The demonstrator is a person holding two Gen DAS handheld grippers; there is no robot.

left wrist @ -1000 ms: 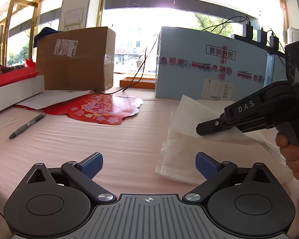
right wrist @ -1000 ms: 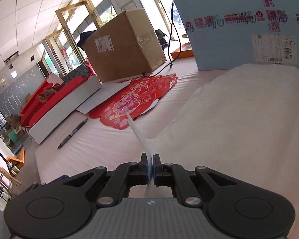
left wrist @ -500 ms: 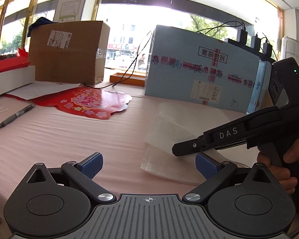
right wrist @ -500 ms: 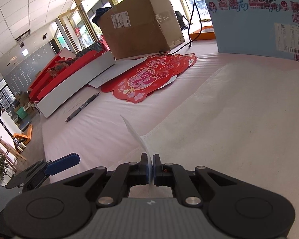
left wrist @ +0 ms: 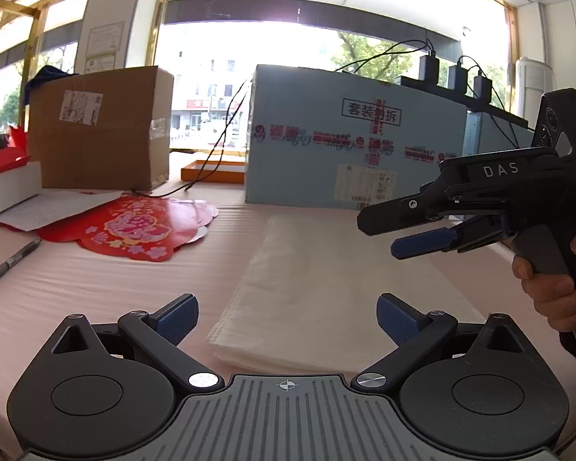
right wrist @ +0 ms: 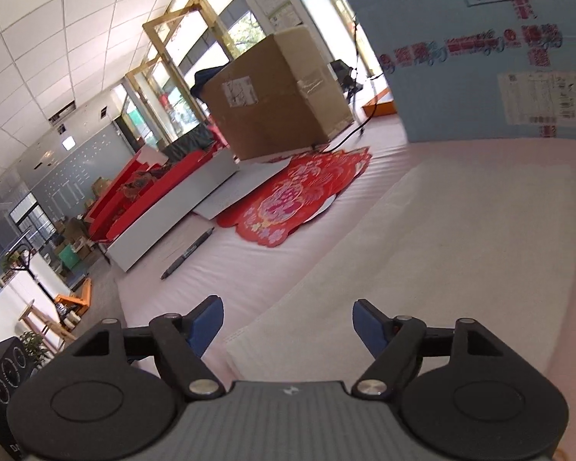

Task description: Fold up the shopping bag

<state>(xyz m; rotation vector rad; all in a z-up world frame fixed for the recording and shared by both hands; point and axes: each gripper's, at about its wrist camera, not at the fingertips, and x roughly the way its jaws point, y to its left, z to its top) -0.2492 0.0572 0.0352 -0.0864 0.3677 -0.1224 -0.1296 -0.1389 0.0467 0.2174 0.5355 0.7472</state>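
Note:
The white shopping bag [left wrist: 326, 288] lies flat and folded into a long strip on the pink table top [left wrist: 96, 296]. My left gripper [left wrist: 288, 317] hovers open just before the bag's near edge, nothing between its blue pads. A hand holds my right gripper [left wrist: 380, 236] above the bag's right side. Its jaws are opening and hold nothing. In the right wrist view the right gripper [right wrist: 288, 322] stands wide above the bag's [right wrist: 460, 238] near corner, pads clear of it.
A brown cardboard box [left wrist: 100, 134] and a light blue printed box [left wrist: 349, 146] stand at the back, with cables and an orange tray [left wrist: 215, 171] between them. A red paper cutout [left wrist: 134, 230], white sheets and a pen [left wrist: 9, 263] lie at the left.
My right gripper has let go of the bag's raised fold and opened wide, lifting away to the right. The bag now lies flat. My left gripper has drawn back a little.

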